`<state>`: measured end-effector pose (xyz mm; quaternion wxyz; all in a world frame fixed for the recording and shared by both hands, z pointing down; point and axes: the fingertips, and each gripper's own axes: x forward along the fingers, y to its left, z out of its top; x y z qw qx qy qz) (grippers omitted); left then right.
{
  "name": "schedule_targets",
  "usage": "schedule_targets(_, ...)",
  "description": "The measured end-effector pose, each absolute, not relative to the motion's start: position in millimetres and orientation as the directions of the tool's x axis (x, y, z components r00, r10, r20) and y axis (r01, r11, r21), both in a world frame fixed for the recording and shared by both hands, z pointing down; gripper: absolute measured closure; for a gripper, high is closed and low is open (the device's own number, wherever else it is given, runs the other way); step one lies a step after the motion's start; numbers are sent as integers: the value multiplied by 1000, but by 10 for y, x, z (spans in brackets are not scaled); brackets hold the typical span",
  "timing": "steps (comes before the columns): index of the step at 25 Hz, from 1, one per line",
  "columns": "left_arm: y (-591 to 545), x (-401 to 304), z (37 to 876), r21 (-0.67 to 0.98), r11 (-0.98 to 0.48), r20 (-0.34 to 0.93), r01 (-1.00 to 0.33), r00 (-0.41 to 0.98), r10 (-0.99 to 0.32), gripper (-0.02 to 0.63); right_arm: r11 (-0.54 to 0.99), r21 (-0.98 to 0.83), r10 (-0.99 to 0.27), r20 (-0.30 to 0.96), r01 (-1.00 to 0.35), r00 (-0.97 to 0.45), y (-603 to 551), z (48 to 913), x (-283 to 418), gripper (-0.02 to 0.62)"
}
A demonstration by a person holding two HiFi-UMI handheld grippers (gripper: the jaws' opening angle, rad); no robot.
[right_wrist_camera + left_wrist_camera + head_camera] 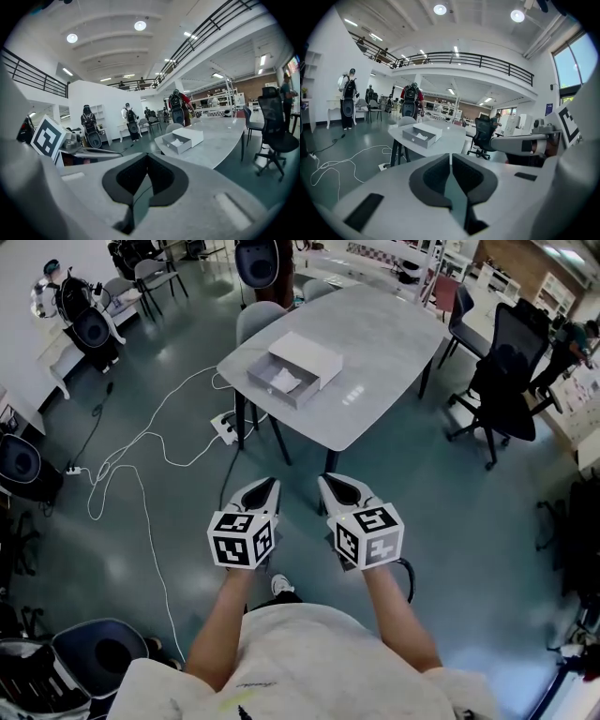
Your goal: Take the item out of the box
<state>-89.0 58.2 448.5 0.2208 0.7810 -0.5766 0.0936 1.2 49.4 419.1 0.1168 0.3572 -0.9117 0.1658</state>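
Observation:
A grey slide-out box (pixel 293 368) lies on the grey table (pixel 394 343), its tray pulled out toward me with a white crumpled item (pixel 283 382) inside. My left gripper (pixel 265 486) and right gripper (pixel 330 483) hang side by side over the floor, short of the table's near edge and apart from the box. Both are shut with nothing between the fingers. The left gripper view shows its closed tips (pixel 451 154) aimed toward the box (pixel 421 135). Ahead of the closed right gripper (pixel 147 156), its view shows the box (pixel 183 139) and the item (pixel 177 142).
White cables (pixel 141 456) and a power strip (pixel 225 427) lie on the floor left of the table legs. A grey chair (pixel 258 320) stands at the table's far left, a black office chair (pixel 502 390) to the right. People with backpacks stand far off.

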Motion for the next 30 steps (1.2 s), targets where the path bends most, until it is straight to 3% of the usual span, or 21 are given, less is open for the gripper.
schedule_targets(11,111,-1523,4537,269,-288,394,-919,377,-838,583,658,-183,-645,363,-730,-672,62,4193,-653,591)
schedule_targets(30,-444,-1888,4706,270,-333,430,-904,422,-798,583,607,-216,-670,379,-765,-638,-497,4397,-978,591)
